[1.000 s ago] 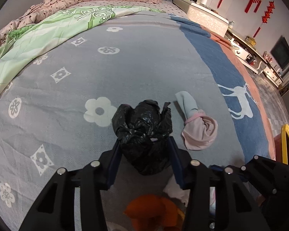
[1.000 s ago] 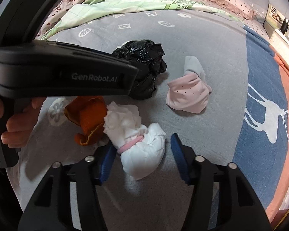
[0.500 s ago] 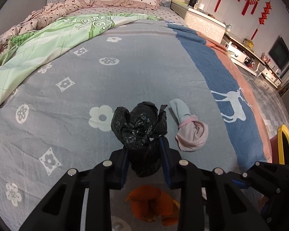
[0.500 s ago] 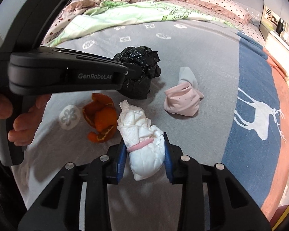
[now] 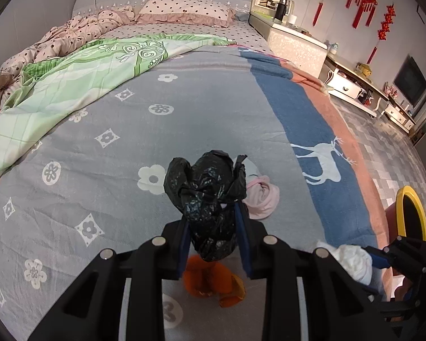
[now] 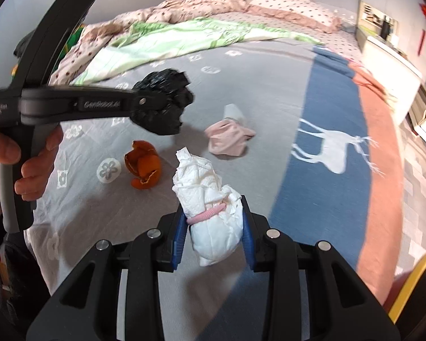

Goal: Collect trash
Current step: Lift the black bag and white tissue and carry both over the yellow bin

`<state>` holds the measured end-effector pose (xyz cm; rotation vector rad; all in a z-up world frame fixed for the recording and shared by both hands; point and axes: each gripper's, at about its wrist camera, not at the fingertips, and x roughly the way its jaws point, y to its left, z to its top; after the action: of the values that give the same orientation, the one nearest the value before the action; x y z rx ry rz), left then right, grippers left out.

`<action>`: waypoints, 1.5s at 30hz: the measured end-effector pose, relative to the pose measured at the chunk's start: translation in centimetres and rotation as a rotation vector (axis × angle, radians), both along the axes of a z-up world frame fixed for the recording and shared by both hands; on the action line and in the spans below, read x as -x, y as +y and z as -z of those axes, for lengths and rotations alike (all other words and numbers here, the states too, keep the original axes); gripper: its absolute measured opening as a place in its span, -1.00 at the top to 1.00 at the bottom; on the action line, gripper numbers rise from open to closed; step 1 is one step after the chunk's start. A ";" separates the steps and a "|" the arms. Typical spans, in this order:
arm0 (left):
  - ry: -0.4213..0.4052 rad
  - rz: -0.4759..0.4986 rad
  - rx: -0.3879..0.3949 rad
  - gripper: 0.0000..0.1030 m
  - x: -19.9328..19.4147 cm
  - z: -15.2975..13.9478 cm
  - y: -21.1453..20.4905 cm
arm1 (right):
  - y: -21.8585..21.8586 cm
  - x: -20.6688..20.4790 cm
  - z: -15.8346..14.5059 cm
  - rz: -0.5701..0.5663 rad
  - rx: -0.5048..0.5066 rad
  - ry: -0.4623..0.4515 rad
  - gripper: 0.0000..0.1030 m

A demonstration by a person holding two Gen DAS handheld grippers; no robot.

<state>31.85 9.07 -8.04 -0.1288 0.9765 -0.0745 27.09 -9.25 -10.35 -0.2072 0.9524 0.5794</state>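
1. We grip the black bag (image 5: 210,199) in the left tongs (image 5: 213,227) and the white tissue wad (image 6: 210,207) in the right tongs (image 6: 213,227), both clear of the bed (image 5: 127,130)
2. The yellow-rimmed bin (image 5: 409,216) lies off the bed's edge to our right, nearer the right tongs, so we judge that hand drops first

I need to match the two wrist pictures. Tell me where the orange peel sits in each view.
Left wrist: the orange peel lies at bottom centre on the grey blanket, just below the black bag.
Right wrist: the orange peel lies left of centre, left of the white tissue bundle.
Shared landmark: the pink cloth.
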 end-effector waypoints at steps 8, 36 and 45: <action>-0.027 -0.007 -0.008 0.48 1.7 -2.4 -1.3 | -4.3 0.7 -3.3 0.118 -0.071 -0.028 0.38; -0.168 0.174 0.027 0.48 4.9 -12.2 -15.1 | -22.5 4.3 -15.7 0.479 -0.299 -0.240 0.37; -0.203 0.267 0.053 0.48 5.9 -14.6 -20.8 | -28.5 6.7 -18.7 0.562 -0.322 -0.303 0.37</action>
<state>25.99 -11.71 6.58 -0.0378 0.7845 -0.3524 20.37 -37.70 8.32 0.2532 0.5722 0.1663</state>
